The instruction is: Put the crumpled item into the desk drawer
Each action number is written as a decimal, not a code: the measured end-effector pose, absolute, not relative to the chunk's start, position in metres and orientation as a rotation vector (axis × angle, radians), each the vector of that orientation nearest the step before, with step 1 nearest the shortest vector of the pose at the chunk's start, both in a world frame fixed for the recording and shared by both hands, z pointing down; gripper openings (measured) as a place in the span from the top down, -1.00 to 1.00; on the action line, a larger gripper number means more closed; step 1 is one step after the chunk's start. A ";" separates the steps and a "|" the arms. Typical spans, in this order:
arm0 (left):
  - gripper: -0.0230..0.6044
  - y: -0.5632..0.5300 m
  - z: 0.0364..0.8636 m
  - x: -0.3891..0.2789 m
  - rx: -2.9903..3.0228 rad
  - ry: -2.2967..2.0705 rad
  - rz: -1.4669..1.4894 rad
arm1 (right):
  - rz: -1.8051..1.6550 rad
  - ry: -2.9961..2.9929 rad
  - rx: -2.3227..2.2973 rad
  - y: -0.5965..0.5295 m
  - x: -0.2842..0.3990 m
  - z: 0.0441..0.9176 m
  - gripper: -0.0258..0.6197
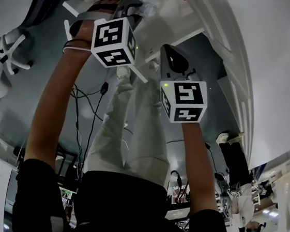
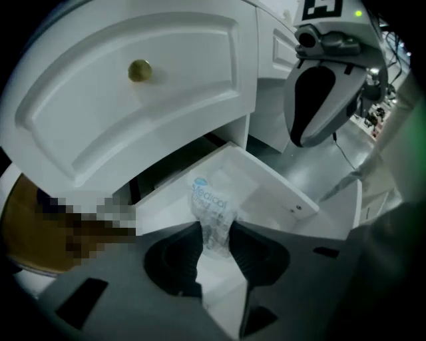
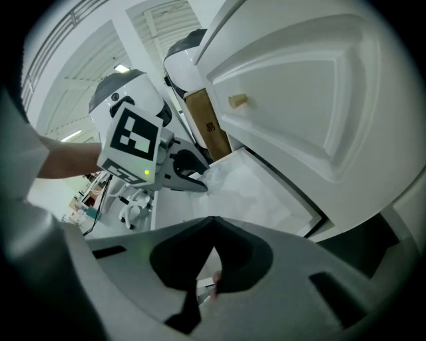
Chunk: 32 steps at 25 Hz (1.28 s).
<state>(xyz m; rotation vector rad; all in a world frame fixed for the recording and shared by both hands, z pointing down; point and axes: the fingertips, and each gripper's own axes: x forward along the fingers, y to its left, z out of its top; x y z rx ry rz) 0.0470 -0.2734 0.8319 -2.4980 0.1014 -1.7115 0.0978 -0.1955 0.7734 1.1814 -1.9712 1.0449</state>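
1. Grips the crumpled wrapper in the left gripper — jaws narrowed onto its lower end, with clear plastic and blue print standing out past the tips.
2. Hangs that wrapper over the open drawer, white inside and pulled out toward the near side; contact with the drawer floor impossible to judge.
3. Faces, just above the open drawer, a shut white drawer front with a round brass knob near its middle.
4. Carries the right gripper to the right of the left one and slightly nearer, with jaws closed tip to tip and nothing recognisable between them — only a small pinkish speck low in the gap, too blurred to name.
5. Points the right gripper toward the same open drawer, apart from the wrapper.
6. Catches, in the right gripper view, a strip of brown cardboard on the far side, between the left gripper and the shut drawer front.
7. Looks down, in the head view, past both bare forearms onto pale trousers, with dark cables on the grey floor to the left and a white chair base further left.
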 end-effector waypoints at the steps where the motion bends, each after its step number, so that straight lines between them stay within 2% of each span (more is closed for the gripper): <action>1: 0.56 -0.274 0.837 0.049 -2.480 0.065 -1.720 | 1.045 -1.970 1.180 -0.196 0.099 0.775 0.93; 15: 0.56 -0.265 0.906 0.070 -2.296 -0.162 -1.738 | 1.080 -1.922 1.166 -0.184 0.114 0.809 0.93; 32: 0.53 -0.248 0.947 0.071 -2.240 -0.269 -1.775 | 1.094 -1.914 1.152 -0.177 0.105 0.824 0.93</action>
